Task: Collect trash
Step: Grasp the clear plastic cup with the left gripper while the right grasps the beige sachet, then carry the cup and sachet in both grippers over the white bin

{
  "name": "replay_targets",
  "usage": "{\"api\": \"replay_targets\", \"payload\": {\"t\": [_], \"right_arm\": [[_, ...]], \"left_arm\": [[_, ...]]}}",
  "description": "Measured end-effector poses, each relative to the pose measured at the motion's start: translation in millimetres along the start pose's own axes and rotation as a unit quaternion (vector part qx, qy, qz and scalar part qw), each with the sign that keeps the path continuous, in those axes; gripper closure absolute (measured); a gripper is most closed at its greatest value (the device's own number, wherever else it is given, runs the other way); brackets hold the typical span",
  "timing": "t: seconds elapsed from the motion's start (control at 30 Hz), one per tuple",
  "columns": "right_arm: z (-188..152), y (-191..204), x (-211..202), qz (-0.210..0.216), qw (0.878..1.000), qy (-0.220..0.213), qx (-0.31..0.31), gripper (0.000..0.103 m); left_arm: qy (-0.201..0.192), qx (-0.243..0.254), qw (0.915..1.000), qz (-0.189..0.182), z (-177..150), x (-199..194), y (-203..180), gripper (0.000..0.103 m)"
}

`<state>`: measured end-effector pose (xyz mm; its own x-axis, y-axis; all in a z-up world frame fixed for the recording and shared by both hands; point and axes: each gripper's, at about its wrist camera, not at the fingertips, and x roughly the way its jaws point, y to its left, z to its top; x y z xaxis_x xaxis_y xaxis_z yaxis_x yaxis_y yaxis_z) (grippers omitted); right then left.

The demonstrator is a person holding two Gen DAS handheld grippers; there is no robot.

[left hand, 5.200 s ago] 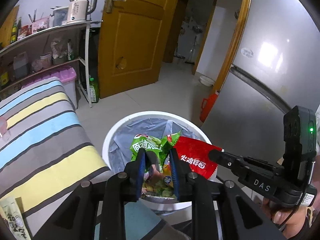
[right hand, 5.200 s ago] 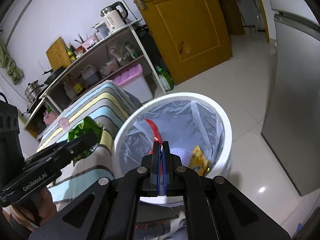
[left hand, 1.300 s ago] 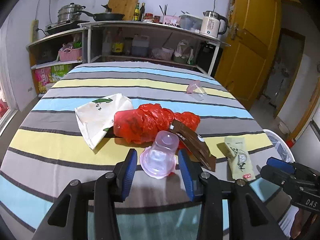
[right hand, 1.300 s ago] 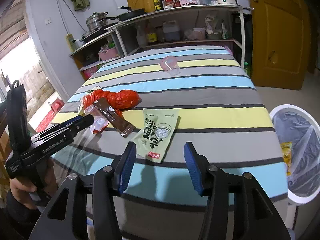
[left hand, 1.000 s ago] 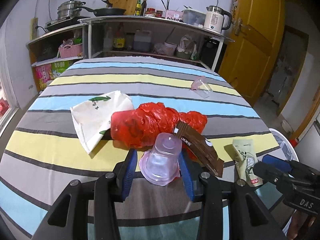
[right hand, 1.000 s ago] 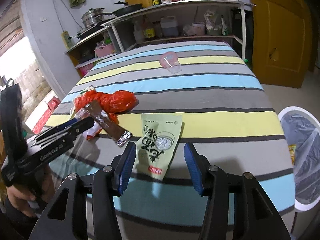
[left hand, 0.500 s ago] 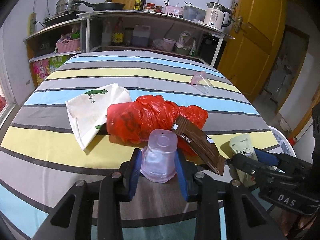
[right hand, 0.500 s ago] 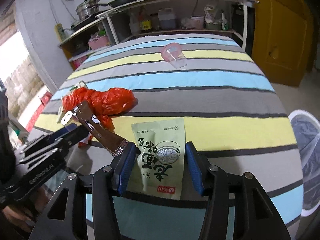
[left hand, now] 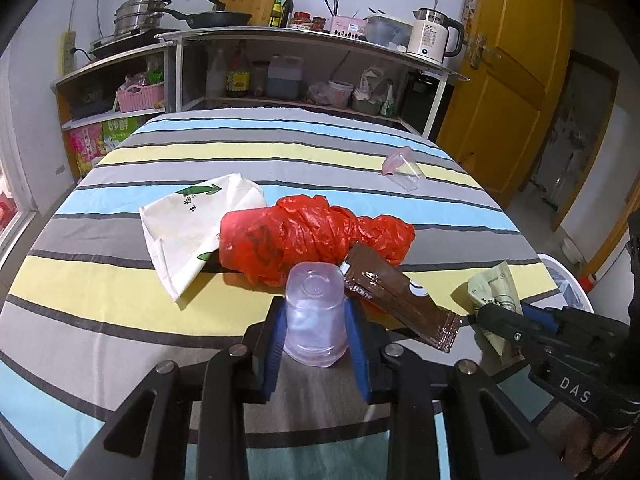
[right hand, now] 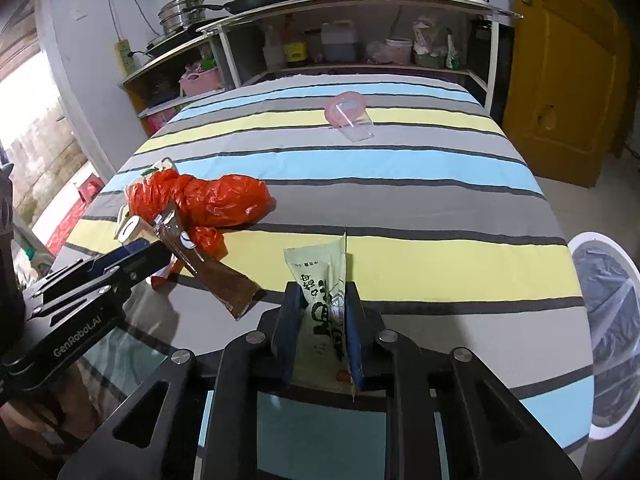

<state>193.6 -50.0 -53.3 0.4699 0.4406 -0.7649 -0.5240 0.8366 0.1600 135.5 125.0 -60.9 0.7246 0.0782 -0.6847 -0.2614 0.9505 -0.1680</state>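
My left gripper [left hand: 316, 332] is shut on an upturned clear plastic cup [left hand: 315, 314] on the striped tablecloth [left hand: 120, 320]. Behind it lie a crumpled red plastic bag [left hand: 304, 240], a brown wrapper [left hand: 396, 298] and a white paper bag [left hand: 188, 224]. My right gripper [right hand: 322, 320] is shut on a pale green snack packet [right hand: 324, 284], which buckles up between the jaws. It also shows in the left wrist view [left hand: 494, 292]. The red bag [right hand: 208, 200] and brown wrapper [right hand: 216, 276] lie to its left. A second clear cup [right hand: 348, 114] lies on its side far back.
A white bin with a grey liner [right hand: 608, 344] stands on the floor off the table's right edge. Kitchen shelves [left hand: 280, 64] with pots, bottles and a kettle line the far wall. A yellow door [left hand: 512, 92] is at right.
Both grippers have closed: the left on the plastic cup, the right on the green packet, which now folds upward. Five seconds ago both held wrappers over the bin.
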Motion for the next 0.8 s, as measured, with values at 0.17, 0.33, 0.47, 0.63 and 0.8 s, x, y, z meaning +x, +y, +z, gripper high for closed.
{"api": "replay_targets", "payload": {"t": [0.17,0.33,0.47,0.63,0.8], "right_arm": [[-3,-3,-4,0.006,1.000,-0.004,0.004,0.085],[-4,-7,-14,0.015,1.000,-0.016,0.009,0.085],[-5,-10,-24,0.018,0.999,-0.026,0.013,0.085],[-5,-12,-39,0.021,0.999,-0.041,0.017,0.085],[-9,-16,-57,0.022,0.998,-0.058,0.023,0.085]], "left_arm": [[-0.005,0.003,1.0000,0.002,-2,-7,-1,0.073],[-0.011,0.005,0.9999,0.004,-3,-16,-4,0.073],[-0.016,0.005,0.9998,0.003,-4,-25,-6,0.073],[-0.030,0.007,0.9995,-0.006,-4,-41,-8,0.073],[-0.043,0.012,0.9988,-0.021,-5,-57,-13,0.073]]}}
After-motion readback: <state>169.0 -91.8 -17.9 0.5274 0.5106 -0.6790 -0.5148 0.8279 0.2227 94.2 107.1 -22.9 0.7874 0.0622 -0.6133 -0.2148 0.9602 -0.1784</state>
